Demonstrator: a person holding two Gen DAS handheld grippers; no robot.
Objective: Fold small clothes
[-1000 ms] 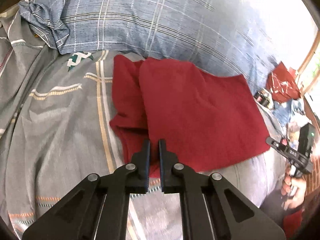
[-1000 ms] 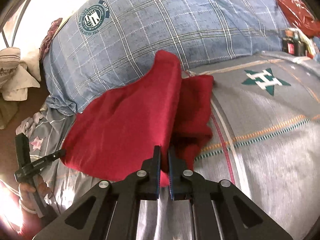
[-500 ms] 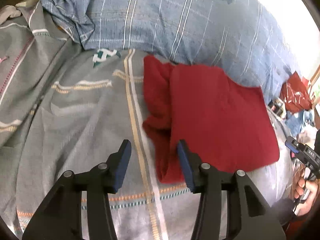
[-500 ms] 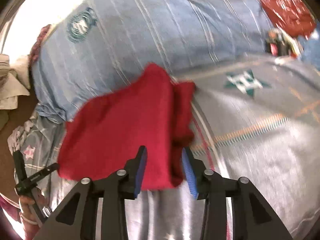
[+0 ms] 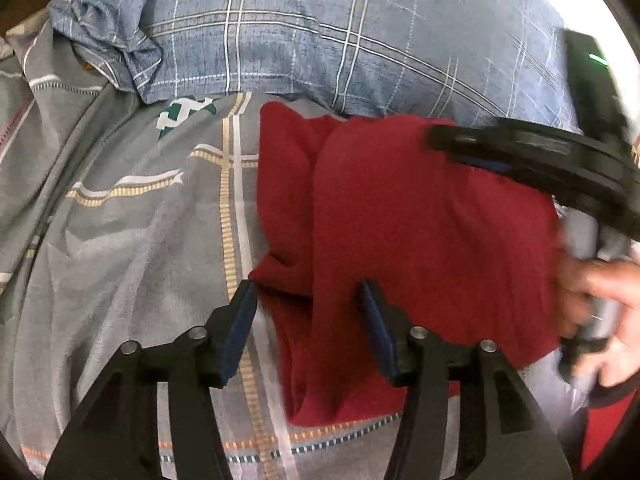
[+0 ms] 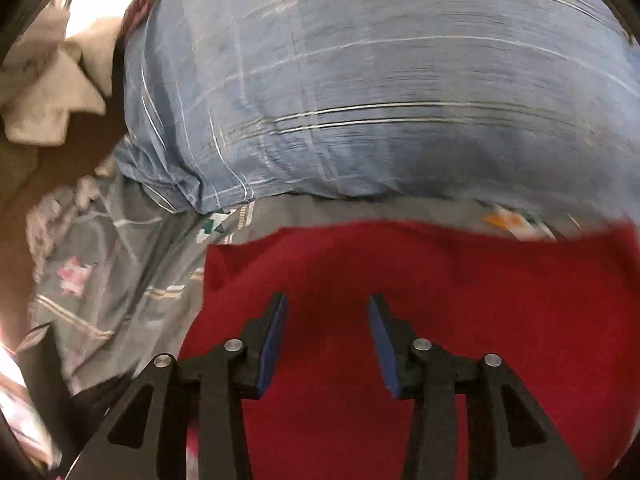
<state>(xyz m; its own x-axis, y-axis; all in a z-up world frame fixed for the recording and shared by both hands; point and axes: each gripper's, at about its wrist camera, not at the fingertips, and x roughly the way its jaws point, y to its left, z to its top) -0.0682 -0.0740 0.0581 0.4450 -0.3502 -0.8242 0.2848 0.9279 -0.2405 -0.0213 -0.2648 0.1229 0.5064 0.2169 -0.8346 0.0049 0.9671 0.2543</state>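
Note:
A folded dark red garment (image 5: 420, 220) lies on the grey patterned bedsheet (image 5: 120, 240), its bunched folded edge toward the left. My left gripper (image 5: 308, 300) hovers over that edge's near corner; its jaws are opening, with red cloth lying between the blue pads but not pressed. The other gripper's black finger (image 5: 520, 152) and the hand (image 5: 600, 292) that holds it cross the garment's right side. In the blurred right wrist view, my right gripper (image 6: 326, 302) stands over the flat red garment (image 6: 440, 280). Its jaws are closing a little, still apart, with nothing pinched.
A big blue checked pillow (image 5: 320, 40) lies just behind the garment, also filling the top of the right wrist view as the pillow (image 6: 360, 80). Rumpled grey sheet (image 6: 100, 280) spreads to the left. A pale cloth heap (image 6: 48, 92) sits beyond the bed's edge.
Both grippers went from shut on the red garment's edge to open, letting it go. The right gripper swept fast across the garment and now looms close in the left wrist view.

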